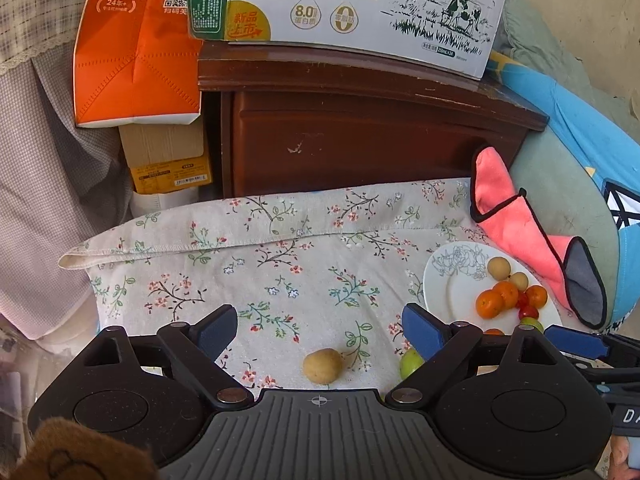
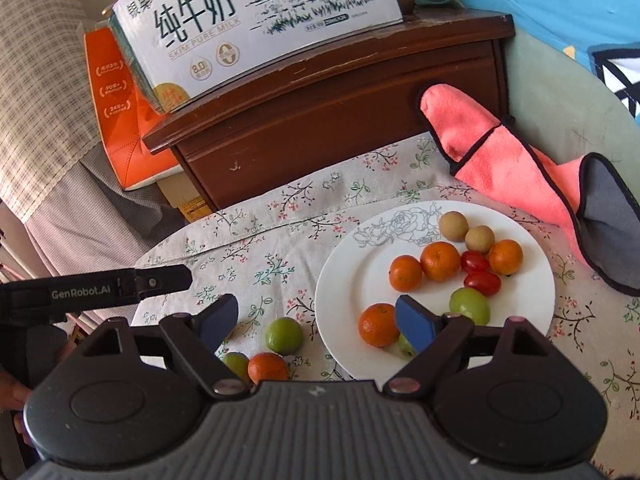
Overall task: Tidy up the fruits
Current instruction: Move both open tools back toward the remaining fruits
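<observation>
- A flowered cloth (image 1: 280, 264) covers the work surface, with a dark wooden cabinet (image 1: 360, 132) behind it and a milk carton (image 1: 348, 4) on top of that.
- An orange box (image 1: 132, 48) stands left of the cabinet; a pink towel (image 2: 516, 168) lies at the cloth's right edge, just beyond the plate.
- The white plate (image 2: 360, 280) sits on the right part of the cloth. On it are 4 oranges (image 2: 440, 261), 2 brown round fruits (image 2: 453, 225), 2 red tomatoes (image 2: 482, 282) and a green fruit (image 2: 469, 305); another green fruit peeks from behind the right tongs' pad.
- The left tongs (image 1: 320, 330) stand wide open over bare cloth, gripping nothing; a tan fruit (image 1: 322, 365) lies on the cloth below the gap, touching neither pad.
- The right tongs (image 2: 318, 320) are also wide open and empty, 1 pad over the plate's near edge, the other over the cloth.
- Off the plate, on the cloth to its left, lie 2 green fruits (image 2: 284, 336) and 1 orange (image 2: 267, 367), close together.
</observation>
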Motion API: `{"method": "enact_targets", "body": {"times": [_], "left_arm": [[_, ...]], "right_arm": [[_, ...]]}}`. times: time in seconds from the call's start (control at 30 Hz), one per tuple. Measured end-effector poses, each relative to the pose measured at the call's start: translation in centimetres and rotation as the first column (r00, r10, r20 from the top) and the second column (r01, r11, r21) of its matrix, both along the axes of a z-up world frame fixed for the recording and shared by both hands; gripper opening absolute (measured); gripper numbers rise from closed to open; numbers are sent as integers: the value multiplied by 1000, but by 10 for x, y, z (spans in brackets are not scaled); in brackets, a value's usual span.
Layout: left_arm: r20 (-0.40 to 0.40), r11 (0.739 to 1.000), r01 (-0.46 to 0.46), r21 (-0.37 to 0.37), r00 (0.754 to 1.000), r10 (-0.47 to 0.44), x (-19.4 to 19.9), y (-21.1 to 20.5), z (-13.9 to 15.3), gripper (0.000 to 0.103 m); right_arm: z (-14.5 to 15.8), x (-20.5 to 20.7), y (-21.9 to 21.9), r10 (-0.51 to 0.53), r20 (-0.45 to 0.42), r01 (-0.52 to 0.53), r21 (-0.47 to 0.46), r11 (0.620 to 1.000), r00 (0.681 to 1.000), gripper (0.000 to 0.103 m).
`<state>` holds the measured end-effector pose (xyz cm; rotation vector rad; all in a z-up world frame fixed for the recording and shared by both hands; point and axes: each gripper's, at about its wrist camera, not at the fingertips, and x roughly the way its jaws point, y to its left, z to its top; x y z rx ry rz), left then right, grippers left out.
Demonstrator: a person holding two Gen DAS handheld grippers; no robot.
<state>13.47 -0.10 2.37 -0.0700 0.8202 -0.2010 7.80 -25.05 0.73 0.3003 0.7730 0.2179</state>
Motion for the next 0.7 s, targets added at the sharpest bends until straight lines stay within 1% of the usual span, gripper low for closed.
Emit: {"method": "enact_targets", "body": {"times": [0.23, 0.4, 0.5, 0.57, 0.7], "left_arm": [[-62, 998, 44, 48, 997, -41, 6, -4, -18, 91], [-105, 996, 36, 80, 994, -27, 16, -4, -30, 91], [-130, 996, 39, 82, 991, -28, 21, -3, -36, 91], [-144, 995, 42, 87, 989, -29, 23, -3, -40, 91], [-139, 995, 57, 86, 989, -45, 24, -4, -42, 91]], "right_arm": [[-5, -9, 26, 143, -5, -143, -46, 989, 990, 85], [-14, -15, 42, 213, -9, -212, -118, 970, 977, 85], [-20, -14, 44, 221, -24, -222, -117, 968, 975, 84], [-24, -13, 45, 218, -33, -221, -117, 968, 975, 81], [-28, -10, 48, 225, -40, -228, -127, 965, 974, 75]]}}
